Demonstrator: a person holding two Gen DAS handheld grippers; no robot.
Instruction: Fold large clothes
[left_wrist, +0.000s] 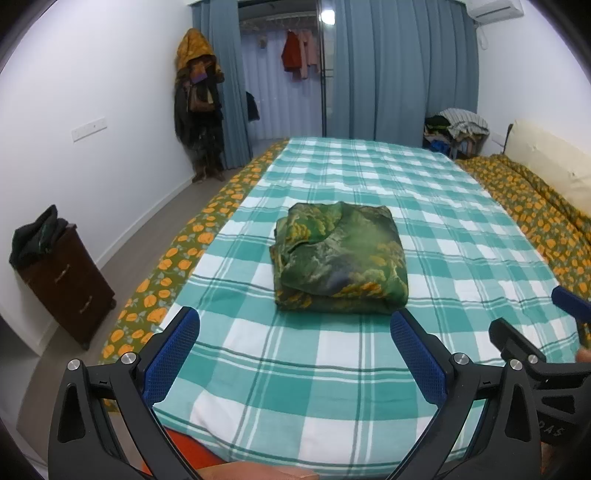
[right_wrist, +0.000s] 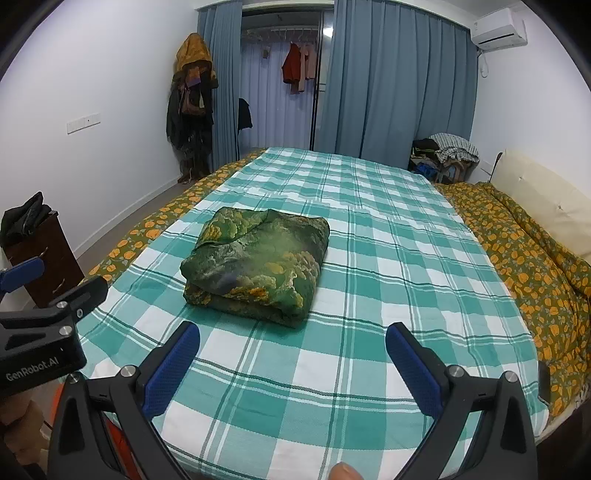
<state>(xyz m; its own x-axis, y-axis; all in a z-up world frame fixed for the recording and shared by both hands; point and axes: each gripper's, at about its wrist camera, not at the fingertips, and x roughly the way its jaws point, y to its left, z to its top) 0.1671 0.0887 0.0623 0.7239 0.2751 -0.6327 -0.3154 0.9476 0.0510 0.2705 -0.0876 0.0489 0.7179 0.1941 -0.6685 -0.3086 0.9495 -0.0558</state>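
Garment: green/gold folded garment (left_wrist: 340, 258) lies mid-bed on the teal check sheet (left_wrist: 369, 177), nothing on top.
L gripper (left_wrist: 295, 347): my jaws wide apart, empty, just short of garment's near edge.
R gripper (right_wrist: 291, 354): jaws apart too, empty, beside the L one.
Around: orange-flower quilt (right_wrist: 535, 266) bunched w/ cream pillow (right_wrist: 543, 199) along right side; dark cabinet (left_wrist: 70, 280) on floor at left; coat rack (left_wrist: 199, 103) in corner.
Way in: I see open sheet btwn jaws & garment.

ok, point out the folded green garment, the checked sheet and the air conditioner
folded green garment (left_wrist: 341, 258), left wrist view, middle of its top layer.
checked sheet (right_wrist: 388, 258), right wrist view, bare patch right of the garment.
air conditioner (right_wrist: 498, 27), right wrist view, front panel.
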